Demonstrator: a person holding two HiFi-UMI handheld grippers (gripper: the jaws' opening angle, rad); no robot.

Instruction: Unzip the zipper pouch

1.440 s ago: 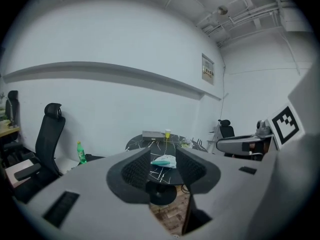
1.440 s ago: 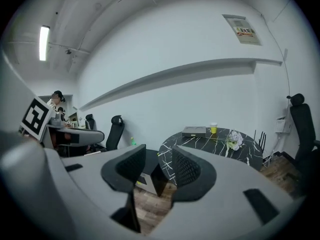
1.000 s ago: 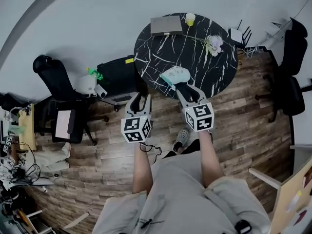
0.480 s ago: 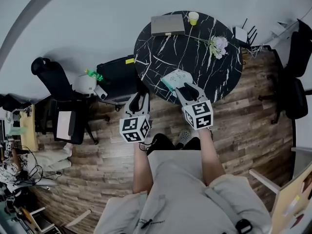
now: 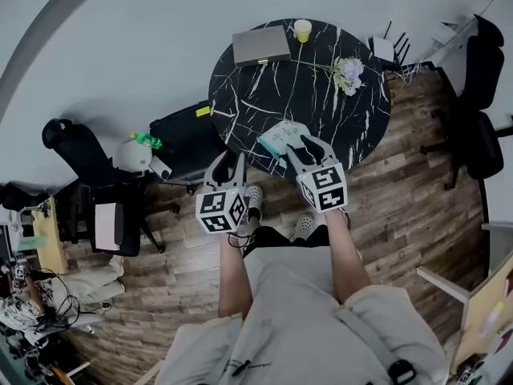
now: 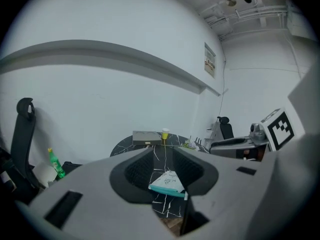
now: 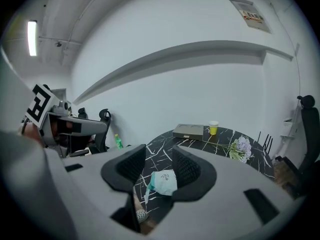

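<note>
The zipper pouch (image 5: 280, 135), white with a teal zip edge, lies flat at the near rim of the round black marble table (image 5: 264, 87). My right gripper (image 5: 311, 145) hovers just short of it; its jaws have just been opening and stand wide, with nothing between them. Further left, my left gripper (image 5: 228, 161) hangs over the floor beside the table edge; its jaws have closed a little but stay apart and empty. The pouch (image 6: 167, 183) shows ahead between the jaws in the left gripper view, and the pouch (image 7: 164, 180) likewise in the right gripper view, untouched.
On the far side of the table sit a grey laptop (image 5: 260, 45), a yellow cup (image 5: 302, 29) and a flower sprig (image 5: 347, 72). A black case (image 5: 183, 137) and green bottle (image 5: 144, 140) stand left of the table. Black office chairs (image 5: 80, 147) flank both sides.
The person has stepped closer to the table. Both grippers moved forward and slightly down toward the pouch, which now lies right in front of the right gripper.
</note>
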